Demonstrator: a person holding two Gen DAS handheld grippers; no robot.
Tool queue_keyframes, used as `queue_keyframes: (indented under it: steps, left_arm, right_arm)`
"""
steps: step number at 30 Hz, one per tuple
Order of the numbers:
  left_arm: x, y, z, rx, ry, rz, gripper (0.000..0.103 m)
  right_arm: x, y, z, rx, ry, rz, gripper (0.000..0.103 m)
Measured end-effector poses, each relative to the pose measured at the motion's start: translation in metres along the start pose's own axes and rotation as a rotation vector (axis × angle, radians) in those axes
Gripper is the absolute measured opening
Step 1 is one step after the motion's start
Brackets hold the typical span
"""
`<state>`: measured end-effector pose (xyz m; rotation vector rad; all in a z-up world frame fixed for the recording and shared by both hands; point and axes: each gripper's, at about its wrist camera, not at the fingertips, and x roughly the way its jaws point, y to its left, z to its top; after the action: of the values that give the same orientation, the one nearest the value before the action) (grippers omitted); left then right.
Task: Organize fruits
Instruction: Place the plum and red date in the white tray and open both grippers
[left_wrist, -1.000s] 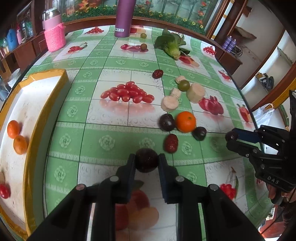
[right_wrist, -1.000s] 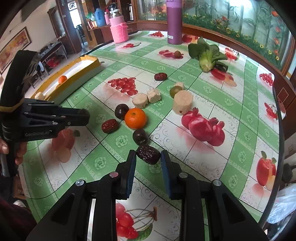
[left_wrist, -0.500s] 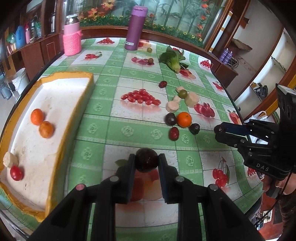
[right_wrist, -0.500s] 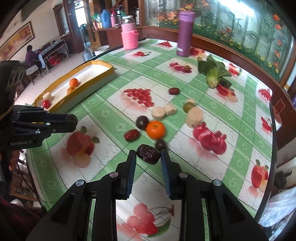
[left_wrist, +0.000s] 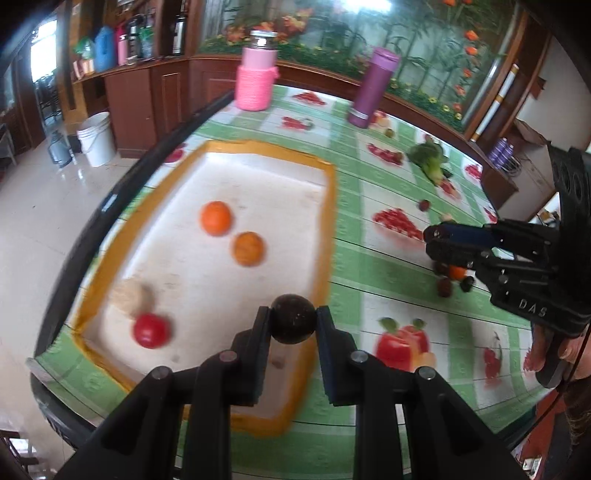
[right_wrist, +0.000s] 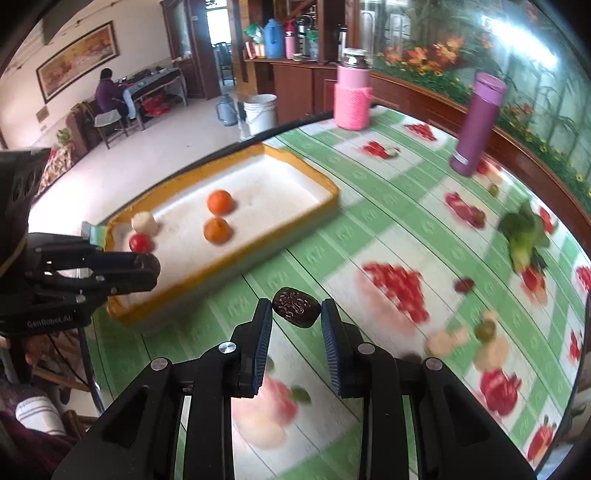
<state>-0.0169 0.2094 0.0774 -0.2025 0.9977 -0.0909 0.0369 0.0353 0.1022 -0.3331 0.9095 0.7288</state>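
My left gripper (left_wrist: 293, 323) is shut on a dark round plum (left_wrist: 293, 321) and holds it above the near right corner of the yellow-rimmed white tray (left_wrist: 327, 229). The tray holds two oranges (left_wrist: 216, 218), a red tomato (left_wrist: 151, 329) and a pale round piece (left_wrist: 131, 295). My right gripper (right_wrist: 296, 314) is shut on a wrinkled dark date (right_wrist: 295, 307), above the tablecloth to the right of the tray (right_wrist: 334, 194). It shows in the left wrist view (left_wrist: 430, 242); the left gripper shows in the right wrist view (right_wrist: 149, 269).
More fruit lies on the green fruit-print tablecloth: an orange (left_wrist: 458, 272), dark fruits (left_wrist: 445, 286), a red date (right_wrist: 464, 284), pale chunks (right_wrist: 441, 341) and a green vegetable (right_wrist: 522, 236). A pink jar (right_wrist: 352, 98) and purple bottle (right_wrist: 476, 125) stand at the back.
Both grippers have swung left with their fruit. The left gripper now hangs over the tray's corner, and the right one has come closer to the tray.
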Motion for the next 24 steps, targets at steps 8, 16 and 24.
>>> queue_keyframes:
  steps: [8, 16, 24]
  left_arm:
    - [0.028, 0.056, 0.027, -0.06, 0.022, 0.063, 0.027]
    - [0.055, 0.082, 0.039, -0.06, 0.072, 0.074, 0.027]
    - [0.071, 0.09, 0.041, -0.062, 0.112, 0.068, 0.027]
  right_arm:
    - [0.068, 0.022, 0.065, 0.0, 0.021, 0.034, 0.026]
    - [0.135, 0.025, 0.086, 0.015, 0.11, 0.015, 0.026]
    - [0.155, 0.022, 0.086, 0.014, 0.155, 0.015, 0.027]
